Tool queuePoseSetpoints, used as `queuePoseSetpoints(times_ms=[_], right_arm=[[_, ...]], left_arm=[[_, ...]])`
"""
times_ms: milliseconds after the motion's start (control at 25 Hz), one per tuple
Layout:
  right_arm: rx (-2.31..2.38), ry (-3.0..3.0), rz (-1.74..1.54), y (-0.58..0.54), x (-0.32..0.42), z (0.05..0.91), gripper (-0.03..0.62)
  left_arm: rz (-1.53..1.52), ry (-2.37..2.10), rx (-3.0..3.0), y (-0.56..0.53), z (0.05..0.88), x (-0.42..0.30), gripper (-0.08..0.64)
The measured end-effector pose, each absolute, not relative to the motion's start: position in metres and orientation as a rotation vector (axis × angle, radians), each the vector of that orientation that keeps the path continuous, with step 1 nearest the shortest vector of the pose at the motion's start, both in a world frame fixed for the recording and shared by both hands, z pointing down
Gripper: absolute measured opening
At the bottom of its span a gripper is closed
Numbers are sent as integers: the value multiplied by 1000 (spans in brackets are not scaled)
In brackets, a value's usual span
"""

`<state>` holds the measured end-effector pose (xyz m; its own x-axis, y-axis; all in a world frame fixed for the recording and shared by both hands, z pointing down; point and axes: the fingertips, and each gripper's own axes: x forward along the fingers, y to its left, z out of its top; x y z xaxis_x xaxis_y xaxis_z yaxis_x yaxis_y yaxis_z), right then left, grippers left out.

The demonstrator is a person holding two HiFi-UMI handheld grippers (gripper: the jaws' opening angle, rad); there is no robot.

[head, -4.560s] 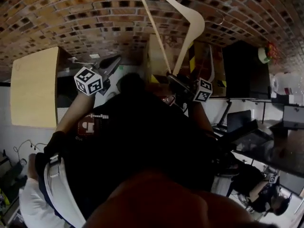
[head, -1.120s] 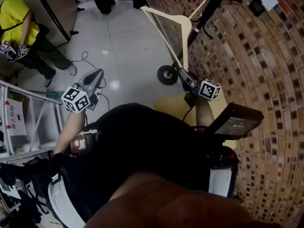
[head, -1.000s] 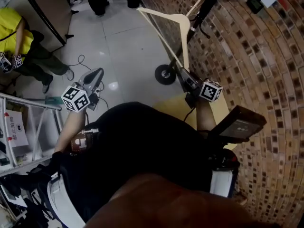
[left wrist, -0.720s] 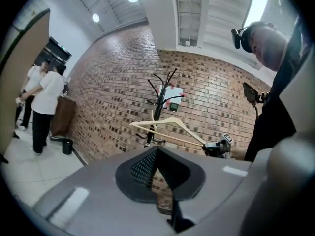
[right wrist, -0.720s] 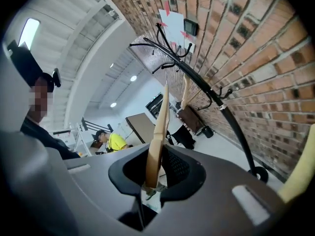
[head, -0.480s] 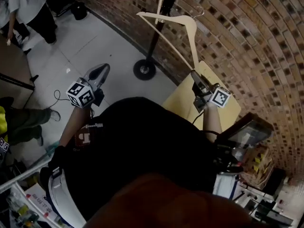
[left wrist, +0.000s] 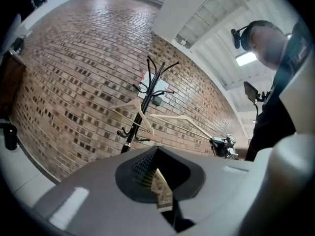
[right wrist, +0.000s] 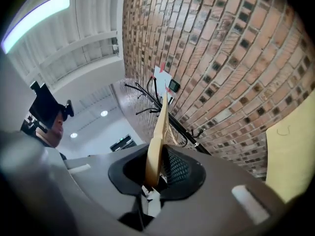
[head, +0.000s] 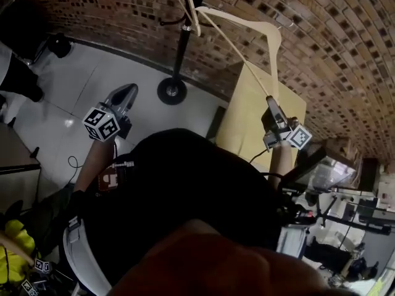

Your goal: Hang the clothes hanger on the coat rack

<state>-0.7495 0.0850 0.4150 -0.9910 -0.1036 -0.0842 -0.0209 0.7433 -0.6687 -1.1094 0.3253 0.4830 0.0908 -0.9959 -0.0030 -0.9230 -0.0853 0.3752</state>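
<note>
A big brick wall (head: 123, 11) ran across the top of the head view. Below it, at 9 o'clock, was a pale shiny floor (head: 68, 103). A yellow table (head: 247, 122) stood against the wall at 1 o'clock from the person.

A tall black coat rack (head: 181, 48) stood by the wall at 12 o'clock, with its round foot on the floor. In the left gripper view the coat rack had curved hooks at the top, and another hanger (left wrist: 132, 113) hung on it.

The clothes hanger (head: 271, 42) was pale wood. It was up in the air over the table. It stretched from 2 o'clock up toward 12 o'clock. Its far tip came close to the coat rack pole, but I could not tell if it touched. Its metal hook was free, near the wall.

The right gripper (head: 270, 103) was at 2 o'clock. Its jaws were clamped on the low end of the clothes hanger.

The left gripper (head: 126, 91) was at 10 o'clock, over the floor, well apart from the coat rack. Its jaws were only a tiny bit apart, with nothing between them.
</note>
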Motion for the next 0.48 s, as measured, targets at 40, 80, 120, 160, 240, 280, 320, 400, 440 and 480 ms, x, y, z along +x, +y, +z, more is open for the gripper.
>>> queuePoseSetpoints(times_ms=[40,80,120,160,240,280,320,400,440,480], right_arm=[[-112,2793,-1094,84,-749,415,61],[-127,2778,-1098,81,-749,415,61],[-147,2776,-1092,76,-750,414,61],[-167,2784,-1079,69,-750,414,61],[-200,2817,-1045,51,-751,413,61],[-209,2837,-1030,40,-752,413,61],[-210,2859,-1015,29,-754,413,61],[-183,2908,-979,5,-763,411,61],[-159,2930,-960,-7,-771,409,61],[-134,2949,-944,-18,-778,407,61]], left_arm=[[-380,-1899,2102,321,484,-1111,-8],[-385,-1890,2106,318,485,-1113,-8],[-387,-1883,2111,314,485,-1114,-8],[-385,-1881,2115,309,484,-1115,-8],[-374,-1889,2117,299,485,-1115,-8],[-370,-1900,2111,295,485,-1115,-8],[-367,-1913,2101,291,486,-1114,-8],[-362,-1947,2080,283,485,-1113,-8],[-357,-1967,2068,279,483,-1114,-8],[-352,-1986,2055,275,482,-1115,-8]])
